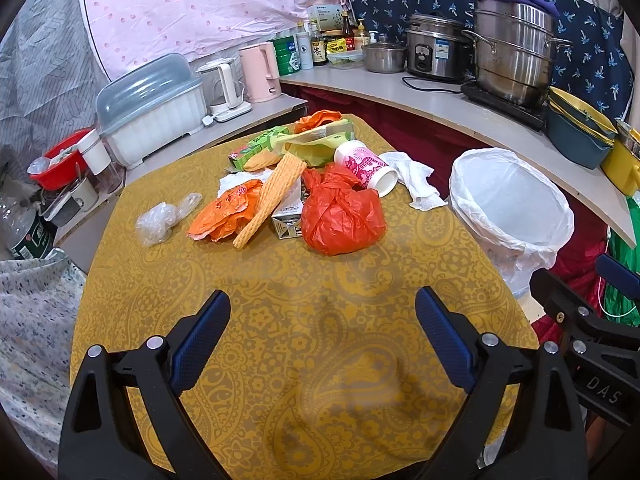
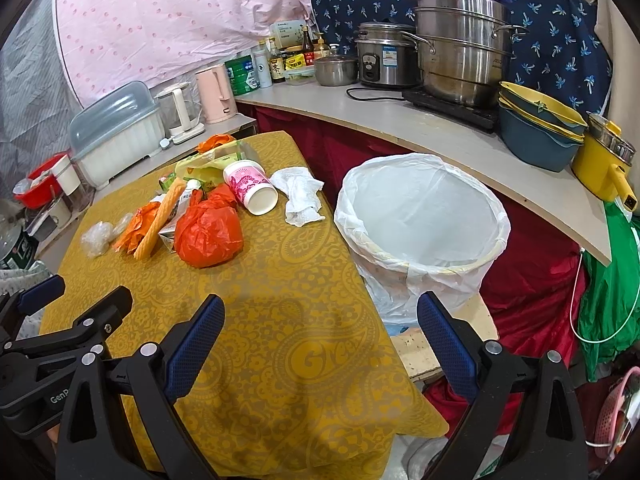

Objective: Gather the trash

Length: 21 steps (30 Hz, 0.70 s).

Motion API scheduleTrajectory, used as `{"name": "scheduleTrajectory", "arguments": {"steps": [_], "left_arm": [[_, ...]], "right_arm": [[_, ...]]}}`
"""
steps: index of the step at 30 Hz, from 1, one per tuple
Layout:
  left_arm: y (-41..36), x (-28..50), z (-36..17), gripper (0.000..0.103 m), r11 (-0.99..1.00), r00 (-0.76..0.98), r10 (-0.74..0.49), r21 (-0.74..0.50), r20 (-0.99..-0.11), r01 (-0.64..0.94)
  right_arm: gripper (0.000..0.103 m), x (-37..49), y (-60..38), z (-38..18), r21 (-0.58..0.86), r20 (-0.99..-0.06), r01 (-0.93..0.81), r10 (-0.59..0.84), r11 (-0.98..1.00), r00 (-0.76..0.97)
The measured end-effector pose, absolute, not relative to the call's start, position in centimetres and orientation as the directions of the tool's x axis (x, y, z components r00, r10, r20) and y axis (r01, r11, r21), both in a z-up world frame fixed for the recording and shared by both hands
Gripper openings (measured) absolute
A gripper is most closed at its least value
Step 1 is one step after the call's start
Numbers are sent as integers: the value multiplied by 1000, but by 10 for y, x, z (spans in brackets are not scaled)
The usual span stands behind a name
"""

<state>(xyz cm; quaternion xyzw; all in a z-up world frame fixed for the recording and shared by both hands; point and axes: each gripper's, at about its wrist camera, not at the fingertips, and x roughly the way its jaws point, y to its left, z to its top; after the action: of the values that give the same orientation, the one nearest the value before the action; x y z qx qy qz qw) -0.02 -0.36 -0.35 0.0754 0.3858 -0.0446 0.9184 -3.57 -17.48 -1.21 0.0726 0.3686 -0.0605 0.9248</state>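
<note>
Trash lies in a heap on the yellow patterned table: a tied red plastic bag, an orange bag, a ridged orange strip, a small carton, a pink-printed paper cup on its side, crumpled white tissue, a clear plastic wad and green wrappers. A bin lined with a white bag stands right of the table; it also shows in the right wrist view. My left gripper is open and empty, short of the heap. My right gripper is open and empty over the table's right edge.
A counter curves behind with steel pots, a rice cooker, bottles, stacked bowls and a yellow pot. At left stand a dish box and kettles. Red cloth hangs below the counter.
</note>
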Motion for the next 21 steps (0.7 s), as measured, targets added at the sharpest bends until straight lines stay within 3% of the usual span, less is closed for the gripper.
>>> {"name": "scheduleTrajectory", "arguments": {"steps": [21], "left_arm": [[1, 4, -4, 89, 987, 694, -19, 98, -719, 128]], "right_arm": [[93, -34, -173, -13, 87, -692, 165, -59, 982, 719]]}}
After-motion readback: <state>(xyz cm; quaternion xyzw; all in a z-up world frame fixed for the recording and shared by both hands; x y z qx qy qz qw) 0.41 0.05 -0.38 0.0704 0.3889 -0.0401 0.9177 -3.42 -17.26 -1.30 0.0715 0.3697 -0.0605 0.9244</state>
